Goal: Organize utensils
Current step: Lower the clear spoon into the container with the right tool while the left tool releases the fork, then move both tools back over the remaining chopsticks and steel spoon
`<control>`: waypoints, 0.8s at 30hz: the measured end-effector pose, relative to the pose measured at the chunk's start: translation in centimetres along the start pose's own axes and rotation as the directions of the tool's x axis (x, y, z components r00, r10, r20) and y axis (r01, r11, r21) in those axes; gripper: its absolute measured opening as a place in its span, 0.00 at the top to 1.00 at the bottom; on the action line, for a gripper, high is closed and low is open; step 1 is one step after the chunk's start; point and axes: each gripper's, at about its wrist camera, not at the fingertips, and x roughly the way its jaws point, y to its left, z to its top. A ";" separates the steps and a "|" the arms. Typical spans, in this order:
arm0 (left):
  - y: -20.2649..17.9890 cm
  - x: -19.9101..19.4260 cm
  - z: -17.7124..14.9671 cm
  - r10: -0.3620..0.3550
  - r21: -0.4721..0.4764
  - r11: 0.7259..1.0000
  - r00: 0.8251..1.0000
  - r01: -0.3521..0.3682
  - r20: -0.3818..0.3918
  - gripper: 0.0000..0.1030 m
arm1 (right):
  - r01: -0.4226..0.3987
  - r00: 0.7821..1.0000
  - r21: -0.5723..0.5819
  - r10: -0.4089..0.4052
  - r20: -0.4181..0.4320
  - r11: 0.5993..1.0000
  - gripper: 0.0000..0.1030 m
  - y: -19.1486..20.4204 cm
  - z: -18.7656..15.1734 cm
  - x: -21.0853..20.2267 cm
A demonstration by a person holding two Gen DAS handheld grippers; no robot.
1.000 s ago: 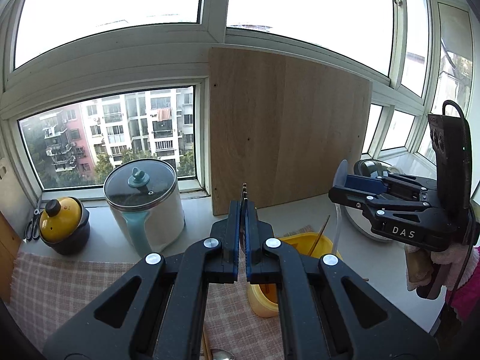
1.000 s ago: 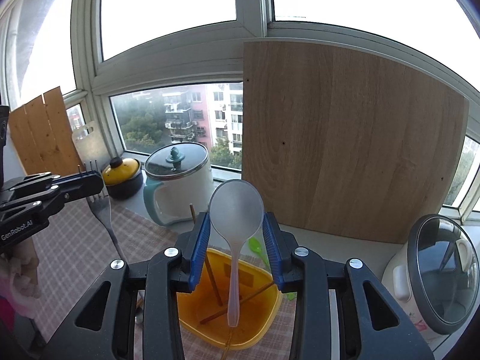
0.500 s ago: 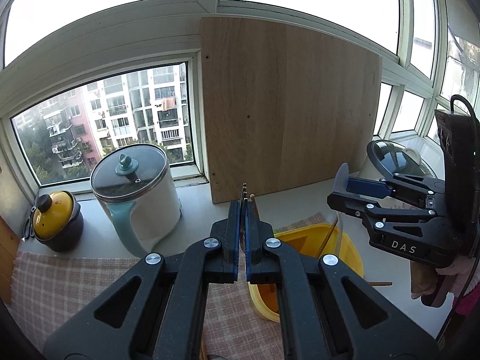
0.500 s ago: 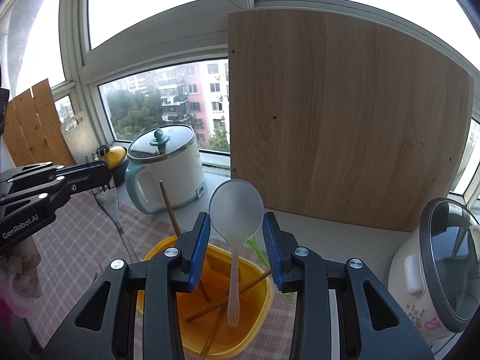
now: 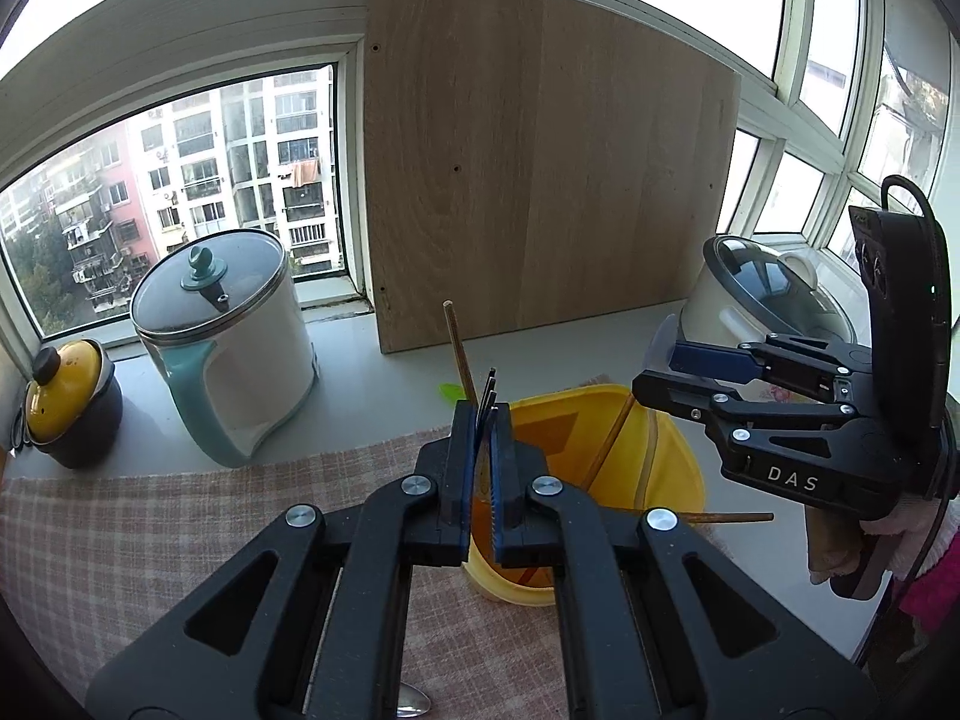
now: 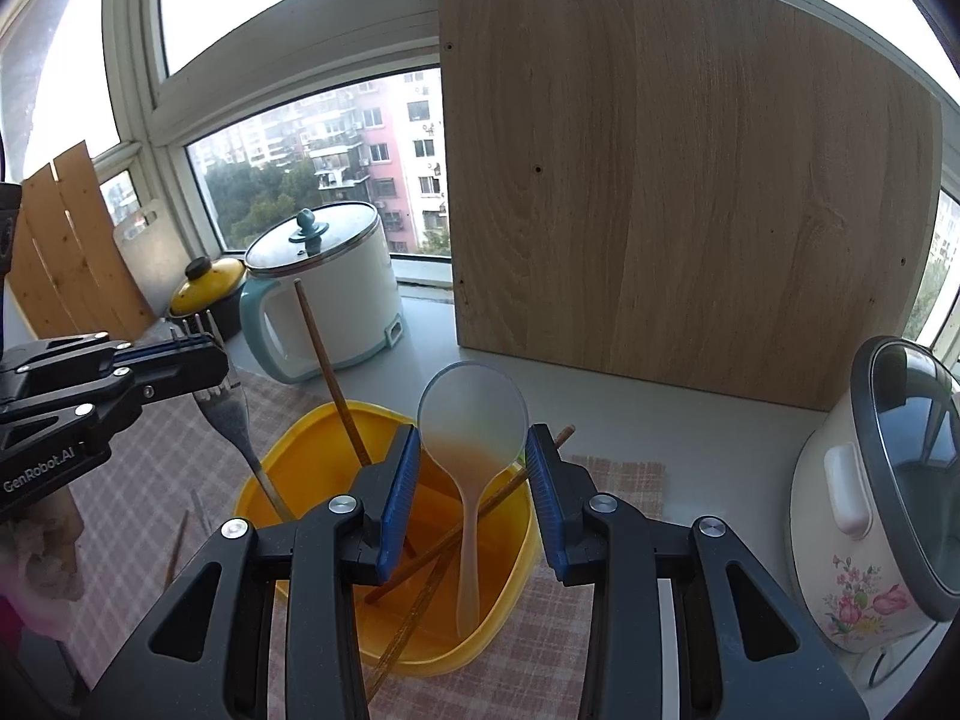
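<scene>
Over round yellow plastic tub (image 6: 504, 594): frosted spoon (image 6: 473, 420) & metal fork (image 6: 225, 414), tines up

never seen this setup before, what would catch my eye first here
The yellow tub in the middle, chopsticks poking out of it. The right gripper holds a translucent spoon over the tub, and the left gripper holds a fork at the tub's left edge.

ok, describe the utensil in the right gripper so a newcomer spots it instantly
Find the yellow tub below the big wooden board. Over it, the right gripper clamps a spoon: translucent white plastic, round bowl up, unlike the metal fork and brown chopsticks.
</scene>
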 end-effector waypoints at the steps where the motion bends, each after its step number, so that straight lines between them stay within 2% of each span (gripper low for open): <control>1: -0.1 0.1 -0.1 -0.006 0.000 1.000 1.000 0.006 -0.009 0.98 | 0.002 1.000 0.003 -0.002 -0.002 1.000 0.66 0.0 -0.1 -0.1; 3: -0.2 -0.1 -0.3 -0.012 -0.001 1.000 1.000 0.012 -0.012 0.95 | 0.002 1.000 0.012 -0.002 -0.013 1.000 0.64 0.0 -0.2 -0.1; 4: -0.1 -0.3 -0.4 -0.012 -0.001 1.000 1.000 0.012 -0.009 0.93 | 0.003 1.000 0.017 -0.002 -0.016 1.000 0.56 0.0 -0.3 -0.1; 6: 0.1 -0.9 -0.4 -0.010 -0.003 1.000 1.000 0.010 -0.004 0.80 | 0.016 1.000 0.027 -0.015 -0.005 1.000 0.42 0.0 -0.5 -0.5; 7: 0.3 -1.2 -0.5 -0.008 -0.006 1.000 1.000 0.008 0.004 0.68 | 0.019 1.000 0.033 -0.019 0.003 0.999 0.39 0.0 -0.5 -0.8; 8: 0.5 -1.6 -0.6 -0.006 -0.008 1.000 1.000 0.006 0.012 0.64 | 0.019 1.000 0.040 -0.019 0.005 0.999 0.39 0.0 -0.5 -1.0; 16: 3.3 -4.2 -1.7 0.002 -0.027 1.000 1.000 -0.001 0.027 0.64 | 0.041 0.999 0.062 -0.042 0.017 0.997 0.38 0.7 -1.0 -2.2; 24: 7.4 -6.1 -3.8 0.011 -0.054 0.998 1.000 -0.011 -0.004 0.64 | 0.053 0.997 0.070 -0.057 0.045 0.996 0.38 2.8 -1.4 -3.9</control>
